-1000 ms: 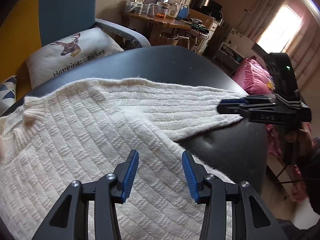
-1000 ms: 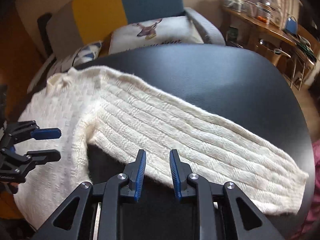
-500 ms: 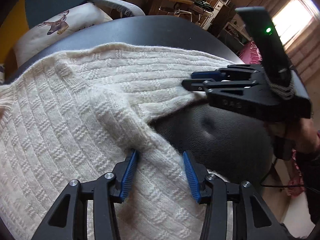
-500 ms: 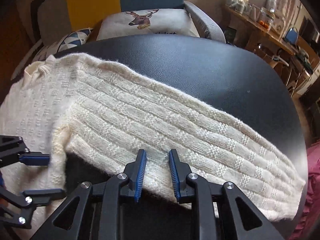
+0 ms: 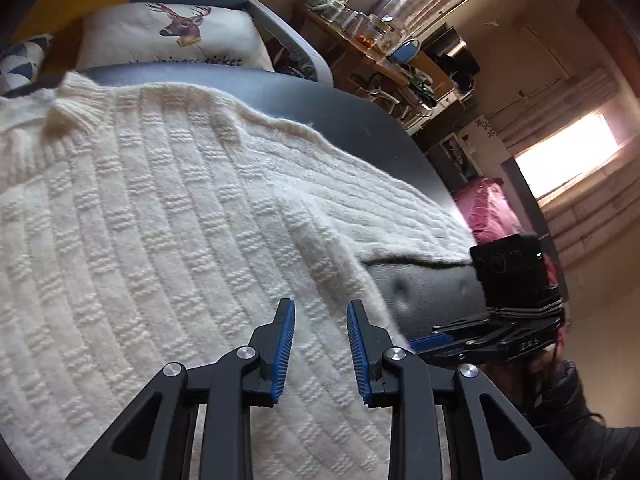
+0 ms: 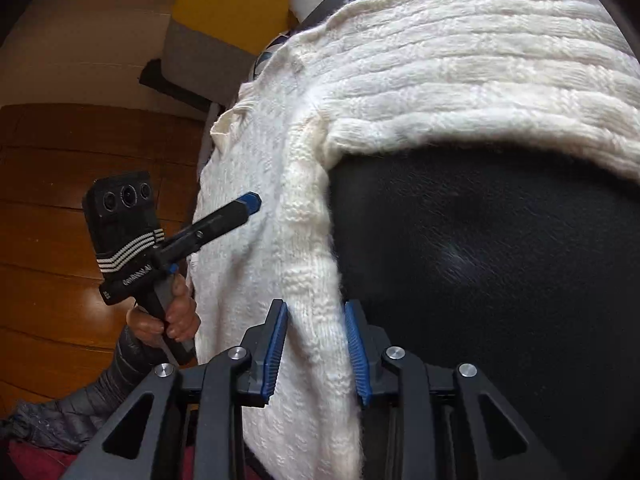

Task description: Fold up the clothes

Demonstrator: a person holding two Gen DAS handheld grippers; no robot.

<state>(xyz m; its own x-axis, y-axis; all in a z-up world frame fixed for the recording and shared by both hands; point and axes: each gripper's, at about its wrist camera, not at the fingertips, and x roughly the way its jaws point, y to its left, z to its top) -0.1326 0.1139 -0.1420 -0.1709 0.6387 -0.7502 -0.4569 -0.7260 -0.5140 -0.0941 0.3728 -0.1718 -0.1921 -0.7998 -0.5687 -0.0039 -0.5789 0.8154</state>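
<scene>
Sweater (image 5: 168,216) on black table (image 6: 480,248); pillow (image 5: 168,36) text, partly hidden, "ticket".

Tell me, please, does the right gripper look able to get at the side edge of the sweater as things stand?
Probably yes: the right gripper already straddles the sweater's side edge on the black table, its jaws opening, with nothing in the way.
</scene>
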